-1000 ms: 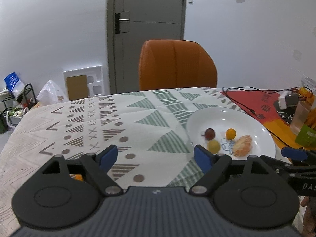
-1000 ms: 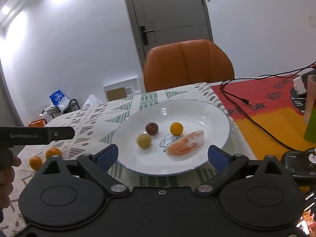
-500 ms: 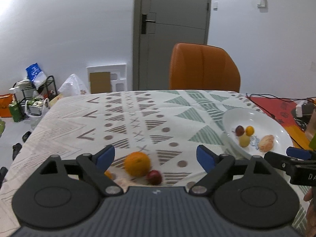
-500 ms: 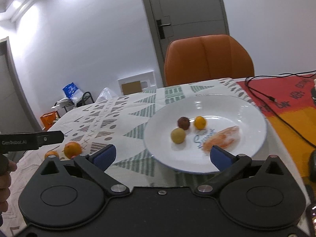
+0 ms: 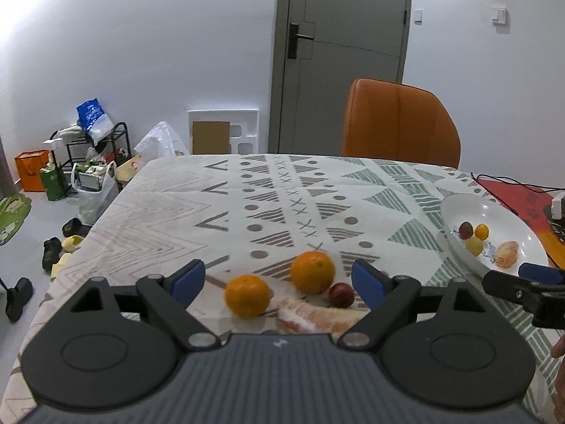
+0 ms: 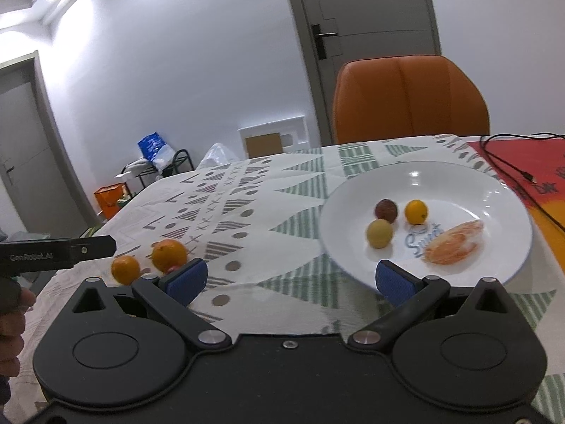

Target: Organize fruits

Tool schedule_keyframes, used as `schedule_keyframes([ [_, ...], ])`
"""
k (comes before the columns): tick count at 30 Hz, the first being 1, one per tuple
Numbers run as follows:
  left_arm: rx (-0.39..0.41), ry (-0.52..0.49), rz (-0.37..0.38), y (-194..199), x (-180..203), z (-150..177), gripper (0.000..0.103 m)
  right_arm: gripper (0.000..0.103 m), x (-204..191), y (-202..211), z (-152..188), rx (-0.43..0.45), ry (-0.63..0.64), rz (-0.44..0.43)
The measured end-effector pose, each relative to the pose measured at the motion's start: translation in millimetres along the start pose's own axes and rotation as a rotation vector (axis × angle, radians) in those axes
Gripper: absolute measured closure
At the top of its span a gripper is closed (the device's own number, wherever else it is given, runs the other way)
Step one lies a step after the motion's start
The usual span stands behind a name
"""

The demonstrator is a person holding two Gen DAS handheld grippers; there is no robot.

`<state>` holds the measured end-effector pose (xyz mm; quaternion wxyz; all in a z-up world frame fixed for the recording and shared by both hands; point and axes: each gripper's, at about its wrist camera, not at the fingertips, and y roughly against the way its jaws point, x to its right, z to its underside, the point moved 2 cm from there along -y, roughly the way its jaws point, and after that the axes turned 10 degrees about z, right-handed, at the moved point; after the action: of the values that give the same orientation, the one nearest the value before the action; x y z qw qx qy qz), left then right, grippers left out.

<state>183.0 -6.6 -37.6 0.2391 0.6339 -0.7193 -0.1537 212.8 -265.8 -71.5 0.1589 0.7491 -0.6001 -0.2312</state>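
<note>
Since a second ago the left tool (image 5: 279, 279) has swung leftward off the plate (image 5: 455, 208), and loose fruit now sits between its spread, empty blue pads. Nearest them lies a peeled orange piece (image 5: 317, 316), long axis running roughly 9 to 3 o'clock across the left wrist view, partly hidden by the tool body. Touching its far edge at about 1 o'clock is a small red fruit (image 5: 341, 295); a large orange (image 5: 313, 272) sits just beyond, and a smaller orange (image 5: 248, 295) beside it toward 9 o'clock. All rest on the patterned cloth of the counter (image 5: 247, 194). On the plate, in the right wrist view, a dark red fruit (image 6: 386, 210), a small orange fruit (image 6: 416, 211) and a yellow-green fruit (image 6: 380, 233) cluster together, with an elongated peeled segment (image 6: 453, 243) pointing from 8 to 2 o'clock. Facing them, the right tool (image 6: 291, 279) is released, nothing between its pads. An orange chair (image 6: 409, 102) stands behind.
</note>
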Motion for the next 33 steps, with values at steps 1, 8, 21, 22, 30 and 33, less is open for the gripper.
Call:
schedule_keyframes([
  [1, -0.001, 0.002, -0.002, 1.2, -2.0, 1.4, 0.014, 0.0, -2.9, -0.3, 0.4, -0.003, 0.004, -0.003],
  [8, -0.013, 0.016, -0.012, 5.4, -13.0, 10.2, 0.014, 0.0, -17.2, -3.1, 6.8, -0.027, 0.016, -0.037],
  [21, -0.029, 0.049, -0.01, 11.6, -34.1, 23.4, 0.014, 0.0, -50.6, -7.1, 15.2, -0.073, 0.06, -0.1],
  [22, -0.03, 0.051, -0.013, 12.0, -36.2, 24.0, 0.014, 0.0, -52.9, -7.9, 15.3, -0.075, 0.064, -0.103],
  [30, -0.026, 0.085, -0.013, 14.3, -54.9, 25.1, 0.014, 0.0, -73.5, -18.5, 15.4, -0.102, 0.097, -0.134],
  [33, -0.025, 0.091, -0.016, 15.7, -61.0, 25.6, 0.014, 0.0, -82.4, -24.0, 15.8, -0.116, 0.11, -0.148],
])
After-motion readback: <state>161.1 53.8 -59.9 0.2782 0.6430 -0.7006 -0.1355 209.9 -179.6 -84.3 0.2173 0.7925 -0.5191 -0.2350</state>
